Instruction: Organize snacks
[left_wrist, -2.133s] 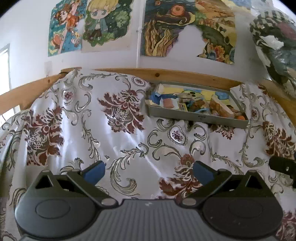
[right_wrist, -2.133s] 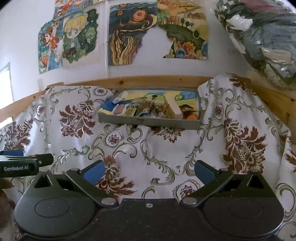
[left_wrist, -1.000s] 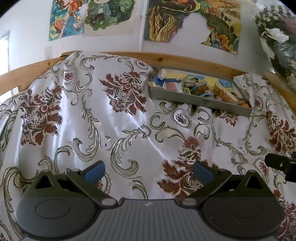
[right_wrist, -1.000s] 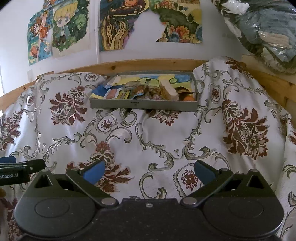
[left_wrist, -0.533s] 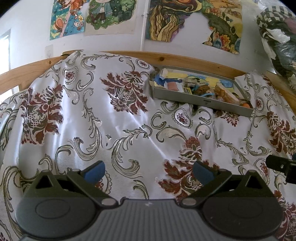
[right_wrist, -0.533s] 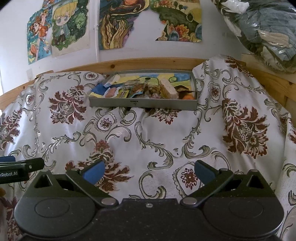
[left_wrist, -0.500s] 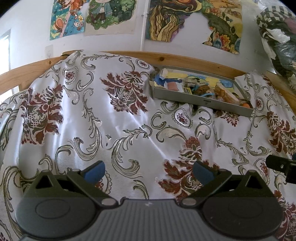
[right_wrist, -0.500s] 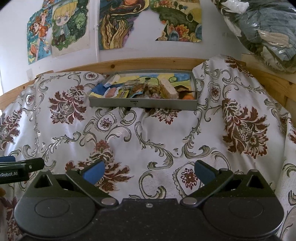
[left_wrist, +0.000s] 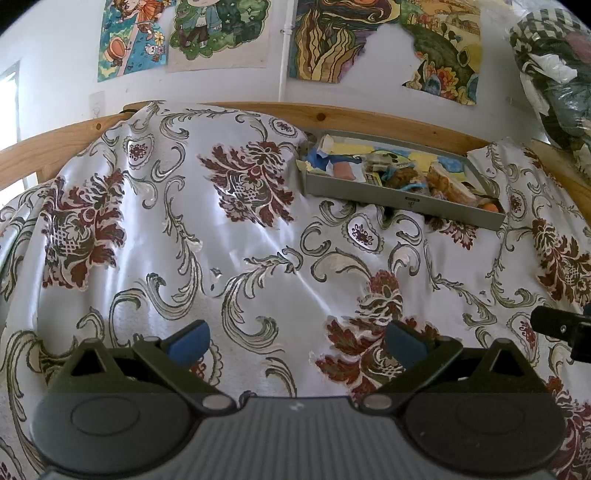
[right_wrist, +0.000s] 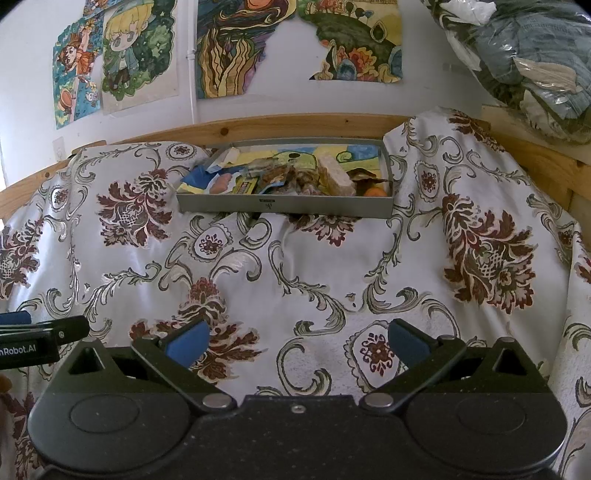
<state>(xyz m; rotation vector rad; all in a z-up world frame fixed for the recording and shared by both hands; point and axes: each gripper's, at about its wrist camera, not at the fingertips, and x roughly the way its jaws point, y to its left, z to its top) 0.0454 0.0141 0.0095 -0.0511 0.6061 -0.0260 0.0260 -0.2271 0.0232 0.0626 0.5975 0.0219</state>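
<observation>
A tray (right_wrist: 284, 204) of snacks (right_wrist: 295, 177) lies on the cloth (right_wrist: 295, 277), apparently touching the wooden rail (right_wrist: 295, 125) behind it, below wall posters (right_wrist: 236, 44).

A grey tray (right_wrist: 284, 206) heaped with snacks (right_wrist: 295, 177) sits at the far end of a surface draped in a white cloth (right_wrist: 295, 273) with dark red flowers, against a wooden rail (right_wrist: 295, 123). The right tool (right_wrist: 295, 341) hangs over the near cloth, its blue-tipped fingers (right_wrist: 186, 341) spread wide with nothing between them. The left tool (right_wrist: 40, 332) juts in at the left edge. Drawings (right_wrist: 229, 48) line the white wall.
</observation>
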